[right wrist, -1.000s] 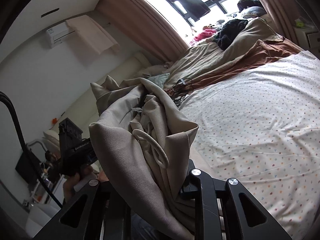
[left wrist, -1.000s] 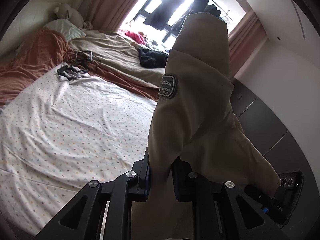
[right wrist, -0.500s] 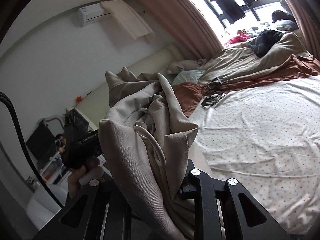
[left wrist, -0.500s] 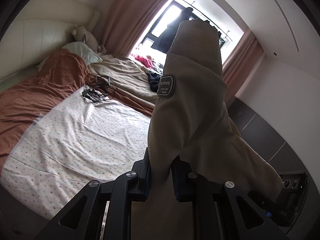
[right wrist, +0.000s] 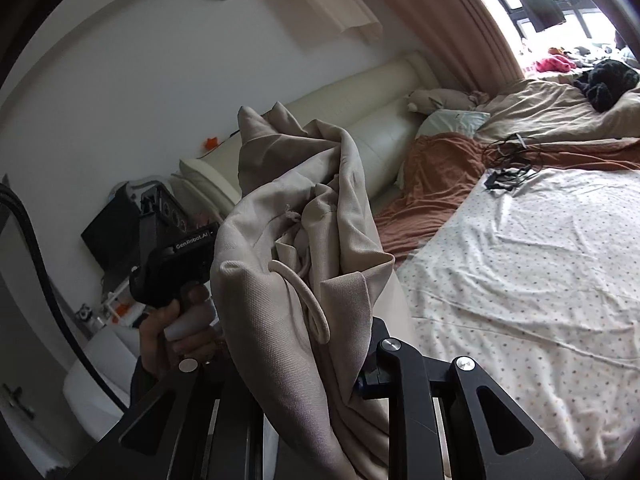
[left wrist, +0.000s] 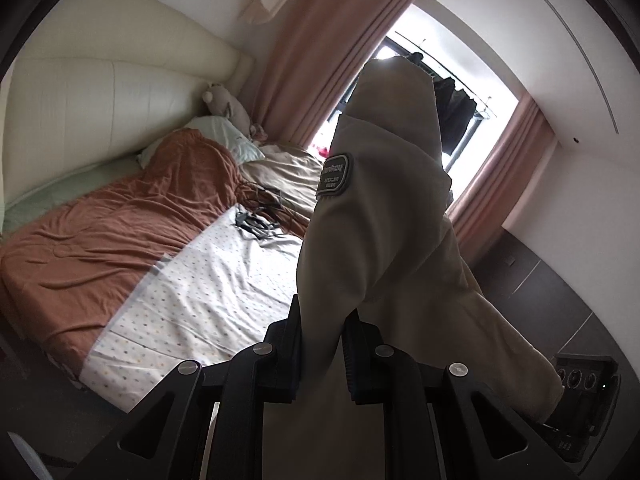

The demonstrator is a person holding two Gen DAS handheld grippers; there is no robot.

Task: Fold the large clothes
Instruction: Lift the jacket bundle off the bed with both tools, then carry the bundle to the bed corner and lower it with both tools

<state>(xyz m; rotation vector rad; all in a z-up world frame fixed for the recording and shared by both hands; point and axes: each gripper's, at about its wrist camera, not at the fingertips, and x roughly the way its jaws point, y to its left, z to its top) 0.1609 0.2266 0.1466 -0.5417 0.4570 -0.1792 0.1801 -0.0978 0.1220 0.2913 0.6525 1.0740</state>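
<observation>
A large beige garment with a dark sleeve patch is held up in the air beside the bed. My left gripper is shut on it, cloth pinched between its fingers and rising above them. My right gripper is shut on another bunched part of the same garment, with a beige loop cord showing. The left gripper body and the hand holding it show at the left of the right wrist view; the right gripper body shows at the lower right of the left wrist view.
A bed with a dotted white sheet lies ahead, with a rust blanket, a beige duvet, tangled black cables, pillows and a cream headboard. Pink curtains frame a bright window. A dark cabinet stands right.
Both grippers have risen and pulled back from the bed with the garment still gripped. More of the headboard, wall and room now shows. The grips are unchanged.
</observation>
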